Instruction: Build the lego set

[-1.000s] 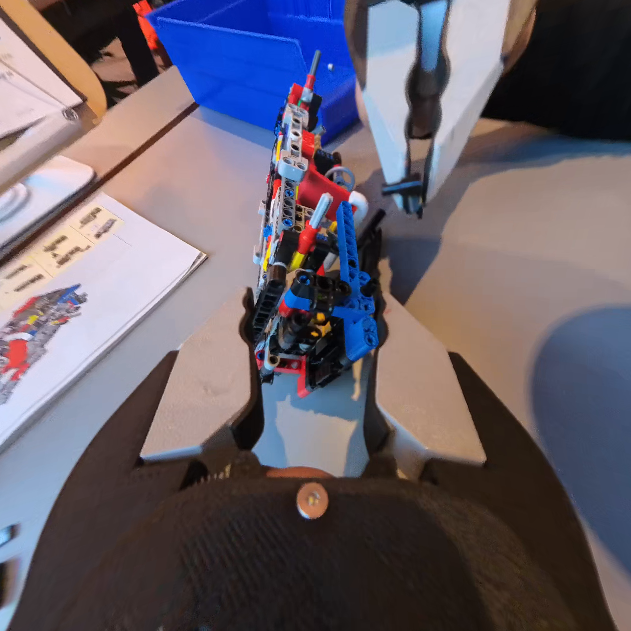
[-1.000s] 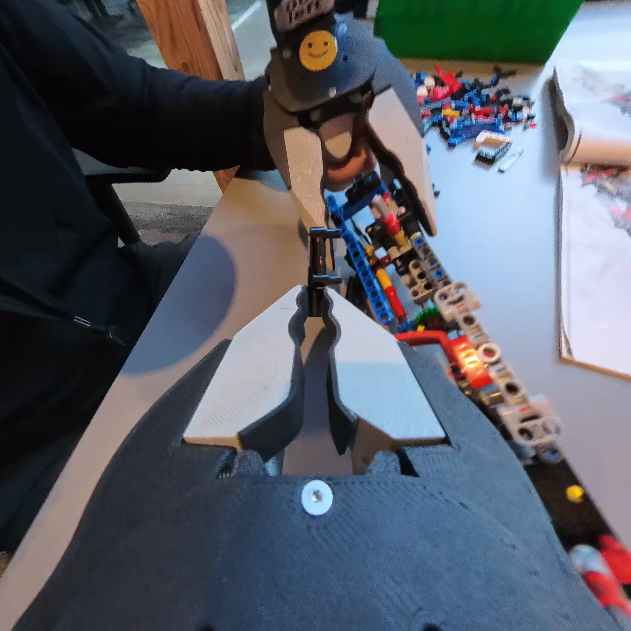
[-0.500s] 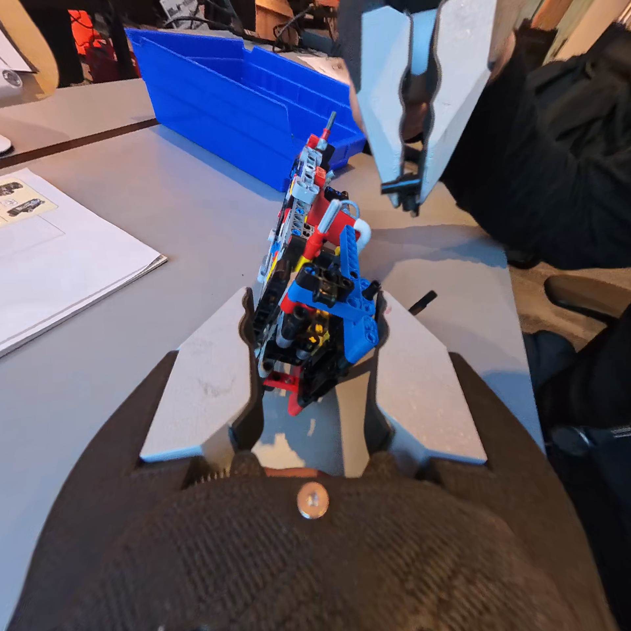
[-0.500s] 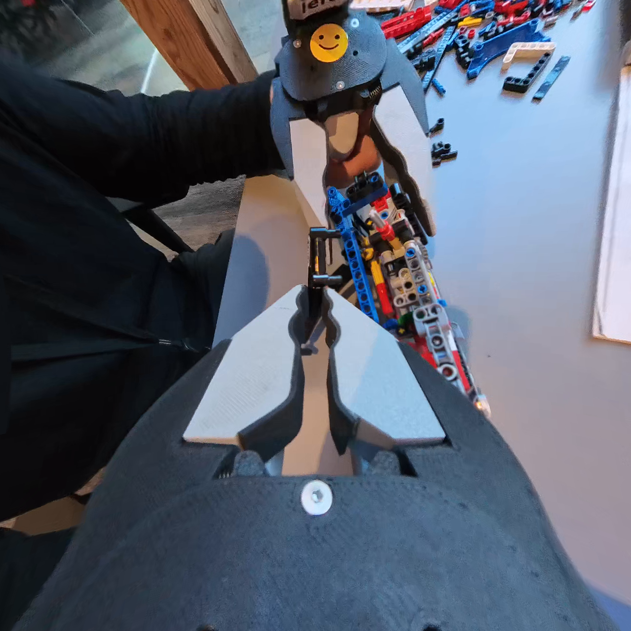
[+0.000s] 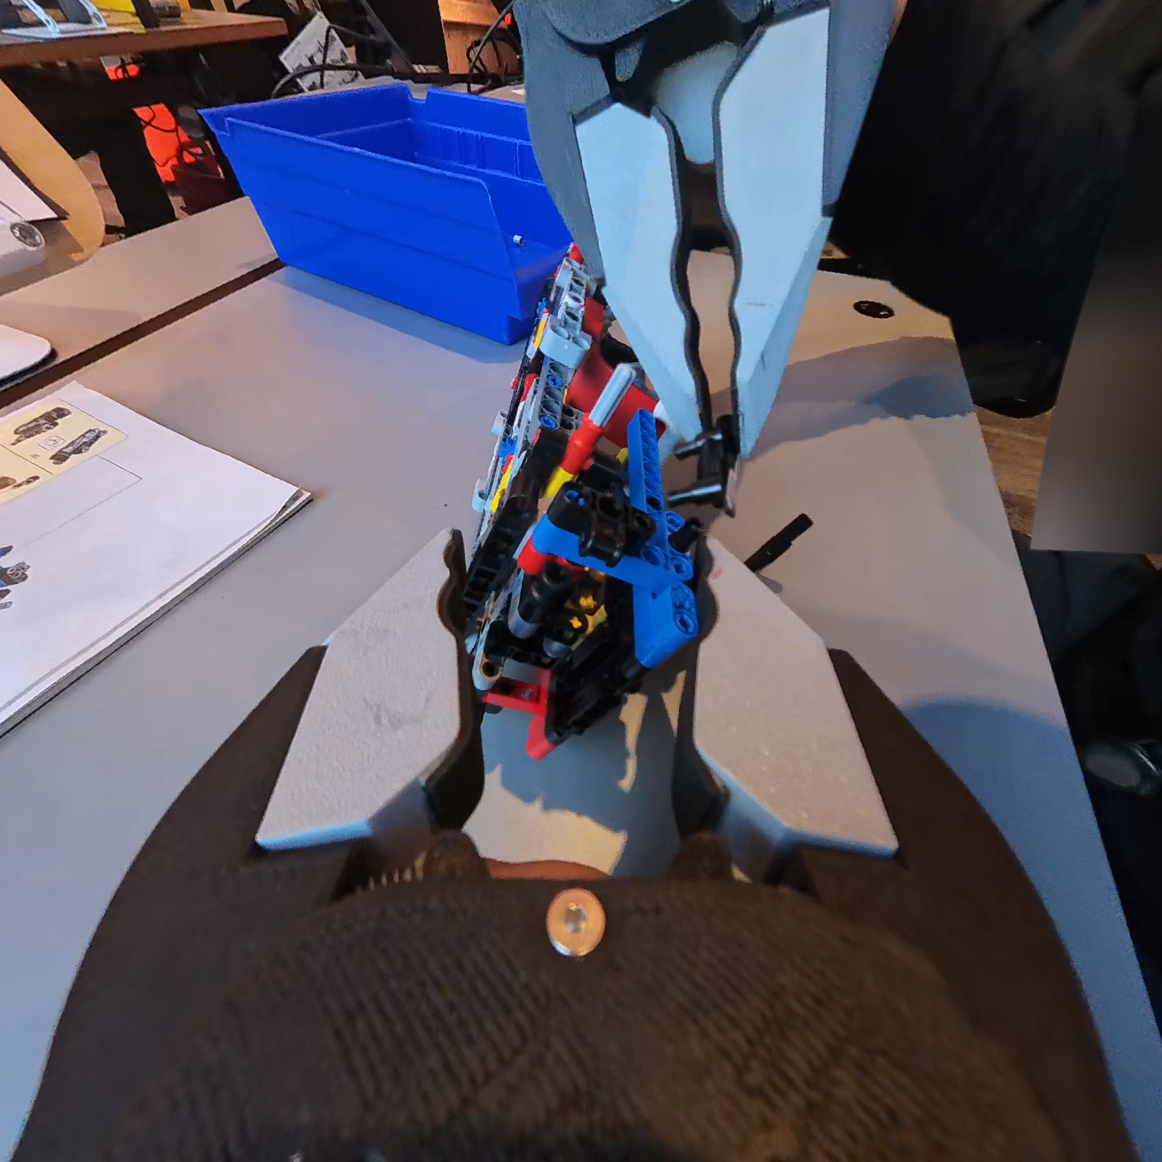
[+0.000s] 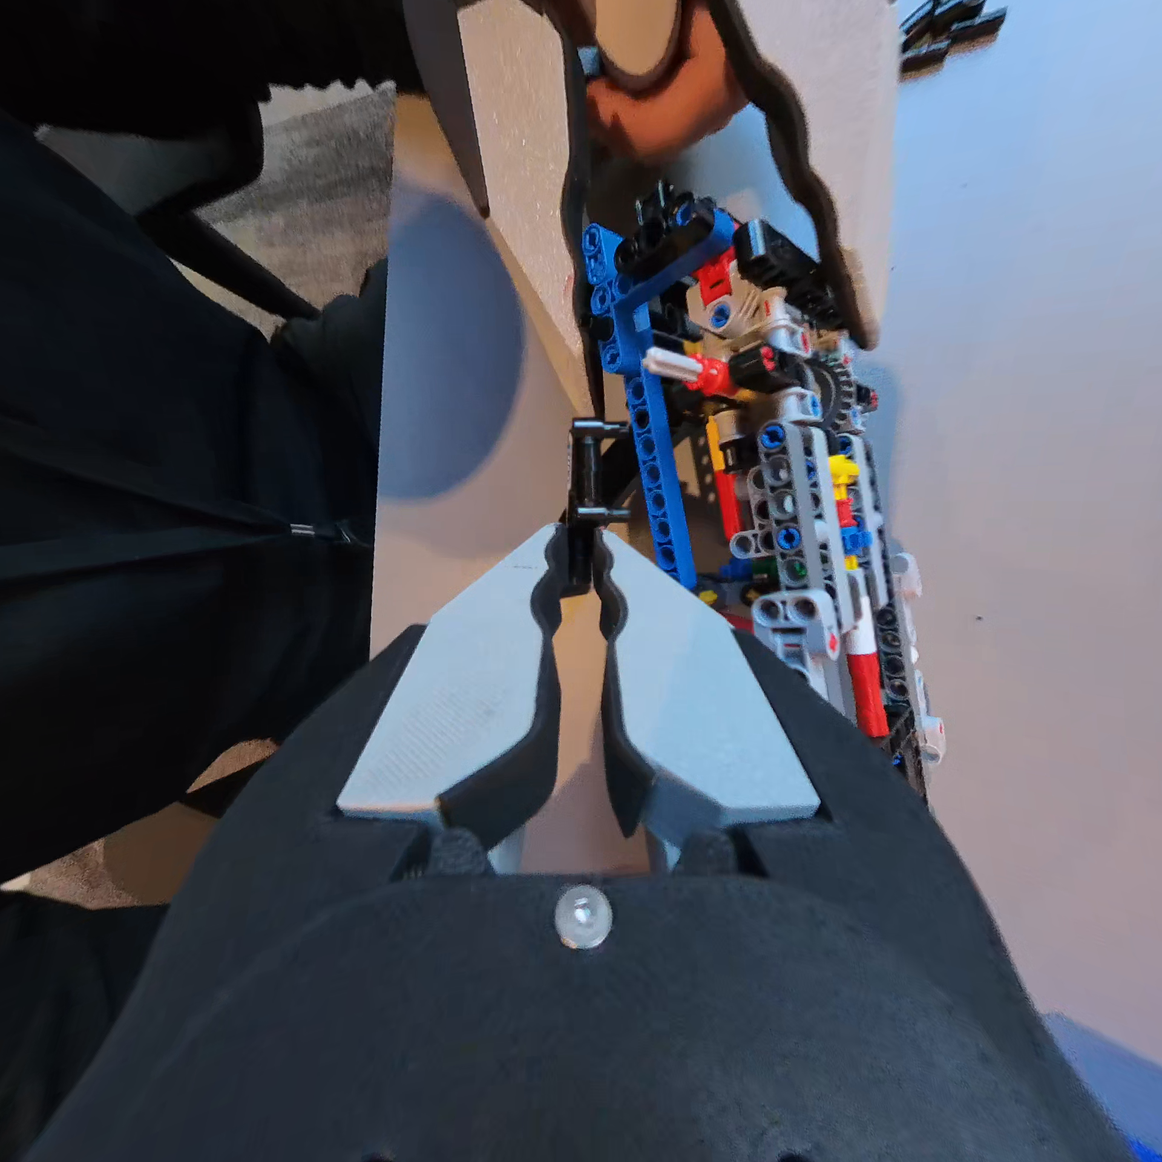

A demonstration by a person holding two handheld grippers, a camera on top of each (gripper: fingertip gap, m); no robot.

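Grey table (image 5: 327, 402) | blue bin (image 5: 390, 207), contents hidden | left gripper (image 5: 575, 603) clamps lego model (image 5: 566, 566)

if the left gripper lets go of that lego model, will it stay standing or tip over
Probably tip: the lego model stands tall and narrow, leaning, gripped only at its lower end by the left gripper. It looks stiff, being pinned beams, but protruding axles could pop off. The black connector in the right gripper seems light.

Workshop/lab: grey benches (image 5: 327, 390), blue parts bin (image 5: 390, 207), cables.
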